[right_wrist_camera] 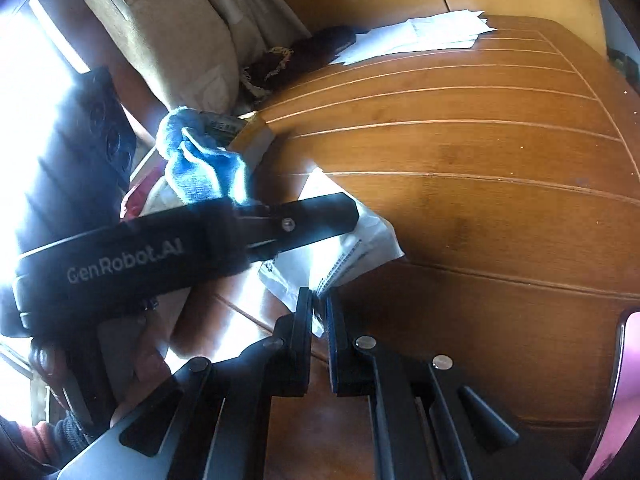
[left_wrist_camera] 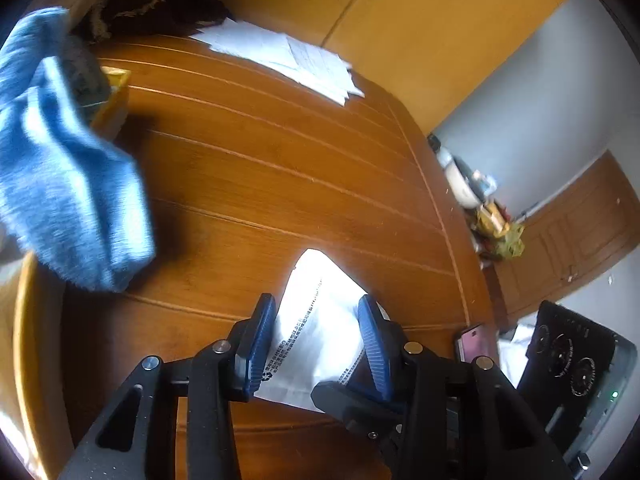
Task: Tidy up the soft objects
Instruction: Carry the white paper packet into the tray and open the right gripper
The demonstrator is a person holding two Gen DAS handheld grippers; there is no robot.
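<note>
- Closest to the left wrist cam is the left gripper (left_wrist_camera: 316, 312), blue-padded fingers (left_wrist_camera: 260, 344) spread wide with nothing between them. It hangs over a white plastic bag (left_wrist_camera: 316, 336) lying on the wooden table (left_wrist_camera: 280, 168).
- That bag has lines of black print plus a little recycling symbol near the left finger. The text is too small and too washed out by glare for me to read.
- In the right wrist view the right gripper (right_wrist_camera: 319, 300) has its fingers nearly together, pinching the edge of that same white bag (right_wrist_camera: 360, 244).
- The only writing I can actually read is "GenRobot.AI" in grey on the black body of the left gripper (right_wrist_camera: 120, 260), which crosses the right cam's view.
- The soft thing: a fuzzy blue cloth (left_wrist_camera: 68, 176) is off to the left, draped out of a yellowish box (left_wrist_camera: 114, 100) at the table's left edge. From the right cam the same blue cloth (right_wrist_camera: 200, 160) sits just past the left gripper's body.
- At the table's far edge there's a stack of white papers (left_wrist_camera: 288, 60), with something dark and fringed (left_wrist_camera: 156, 8) just left of them.
- A beige cushion (right_wrist_camera: 168, 36) shows behind the cloth in the right view.
- A phone with a pink screen (left_wrist_camera: 474, 342) lies near the table's right edge.
</note>
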